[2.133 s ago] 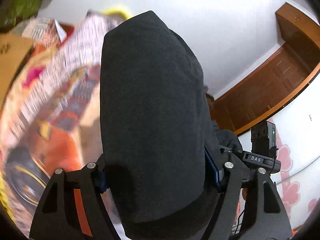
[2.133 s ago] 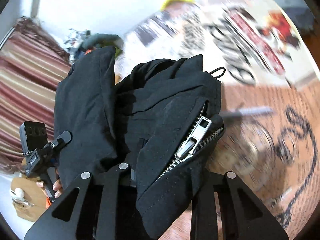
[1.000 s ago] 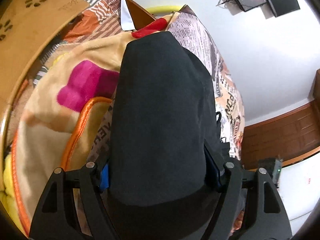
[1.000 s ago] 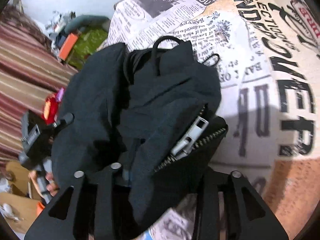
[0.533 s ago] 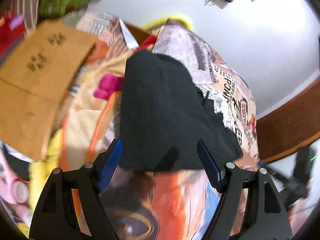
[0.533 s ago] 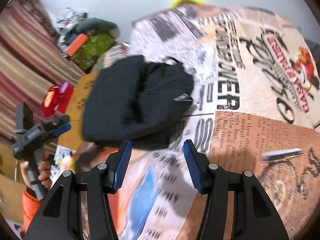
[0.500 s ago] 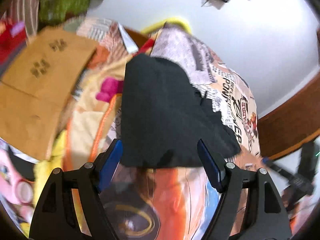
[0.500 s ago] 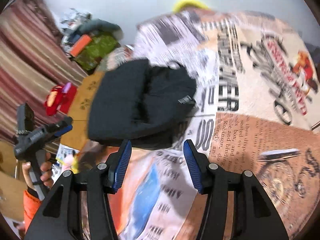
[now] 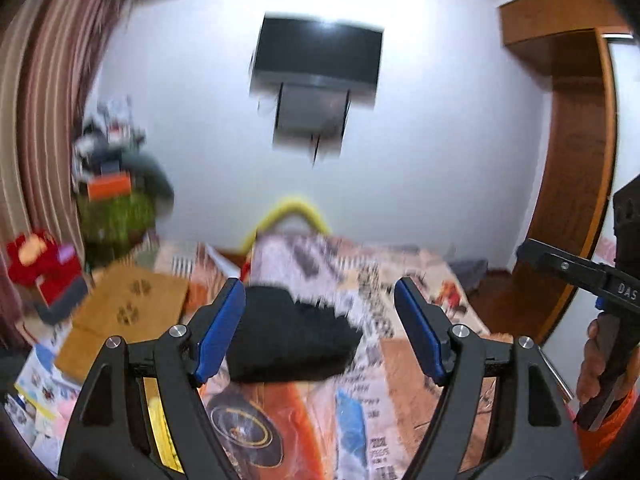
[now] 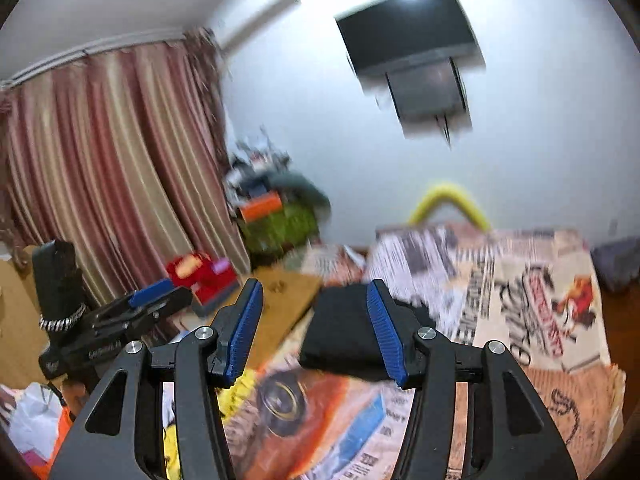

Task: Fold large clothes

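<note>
Closest to each lens, both tools stand with jaws spread wide and nothing between the blue pads: the left gripper (image 9: 320, 328) frames the bundle from above, and the right gripper (image 10: 316, 330) does the same from its side. Just beyond them the black garment (image 9: 290, 340) lies on the printed bedspread (image 9: 404, 364) as a compact, thick, roughly rectangular fold, its near edge straight, its far right corner ragged and blurred. It sits apart from both grippers, near the bed's left side, with the cardboard sheet (image 9: 128, 312) just beside it past that edge. To the garment's right the bedspread runs broad and flat toward a wooden wardrobe (image 9: 576, 184). Farther left a red toy (image 10: 200, 270) and a green heap (image 10: 280, 224) crowd the striped curtain (image 10: 108, 176). Beyond the bed's far end a yellow arc (image 9: 292, 212) rises against the white wall, with a dark television (image 9: 318, 56) mounted above.
</note>
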A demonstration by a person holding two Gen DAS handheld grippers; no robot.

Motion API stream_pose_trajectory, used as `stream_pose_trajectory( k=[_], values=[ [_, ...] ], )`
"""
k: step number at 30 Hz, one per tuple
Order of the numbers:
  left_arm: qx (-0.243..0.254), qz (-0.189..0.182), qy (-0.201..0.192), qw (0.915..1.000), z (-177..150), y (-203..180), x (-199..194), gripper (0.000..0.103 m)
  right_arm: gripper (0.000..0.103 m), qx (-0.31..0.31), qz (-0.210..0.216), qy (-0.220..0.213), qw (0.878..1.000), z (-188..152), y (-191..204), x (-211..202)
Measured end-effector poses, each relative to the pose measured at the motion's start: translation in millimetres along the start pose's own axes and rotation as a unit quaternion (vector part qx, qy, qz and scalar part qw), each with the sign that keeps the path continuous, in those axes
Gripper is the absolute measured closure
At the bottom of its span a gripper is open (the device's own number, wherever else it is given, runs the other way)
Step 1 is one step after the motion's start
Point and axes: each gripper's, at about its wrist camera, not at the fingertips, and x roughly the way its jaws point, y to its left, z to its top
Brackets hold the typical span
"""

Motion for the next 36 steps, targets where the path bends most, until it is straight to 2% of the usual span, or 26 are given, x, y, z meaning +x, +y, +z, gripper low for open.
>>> stream_pose_trajectory(
  k=[4, 7, 10, 12, 13, 14, 15, 16, 20, 26, 36],
  values=[
    [0.01, -0.004, -0.055, 0.9984, -7, -23, -46, 0.028, 0.052, -0.014, 0.012, -0.042, 0.999, -8, 20, -30],
    [0.029, 0.025, -0.094, 0.9949, -18, -39, -68, 0.028, 0.052, -0.033, 0.004, -0.061, 0.998, -20, 34, -44],
    [0.035, 0.033, -0.109, 0.9929, -31, -50, -76, 0.027, 0.05, -0.045, -0.016, -0.076, 0.996, -31, 42, -50],
    [0.039, 0.042, -0.115, 0.9917, -37, -56, -79, 0.027, 0.038, -0.054, -0.031, -0.076, 0.995, -36, 46, -49],
    [0.039, 0.047, -0.117, 0.9913, -39, -59, -82, 0.023, 0.034, -0.059, -0.041, -0.076, 0.994, -38, 48, -49],
    [0.036, 0.047, -0.117, 0.9914, -41, -59, -83, 0.019, 0.025, -0.064, -0.049, -0.077, 0.994, -39, 50, -49],
    [0.032, 0.047, -0.116, 0.9916, -42, -59, -83, 0.009, 0.018, -0.067, -0.056, -0.078, 0.993, -39, 51, -50],
    [0.027, 0.051, -0.119, 0.9913, -43, -58, -85, 0.003, 0.016, -0.07, -0.065, -0.081, 0.992, -40, 53, -51],
    [0.02, 0.078, -0.12, 0.9896, -50, -57, -88, 0.002, 0.001, -0.069, -0.096, -0.083, 0.99, -37, 52, -50],
    [0.012, 0.086, -0.102, 0.991, -55, -52, -82, 0.001, 0.0, -0.077, -0.116, -0.083, 0.987, -35, 52, -52],
    [0.019, 0.093, -0.099, 0.9905, -63, -57, -84, 0.001, 0.0, -0.079, -0.113, -0.076, 0.988, -41, 50, -59]
  ],
)
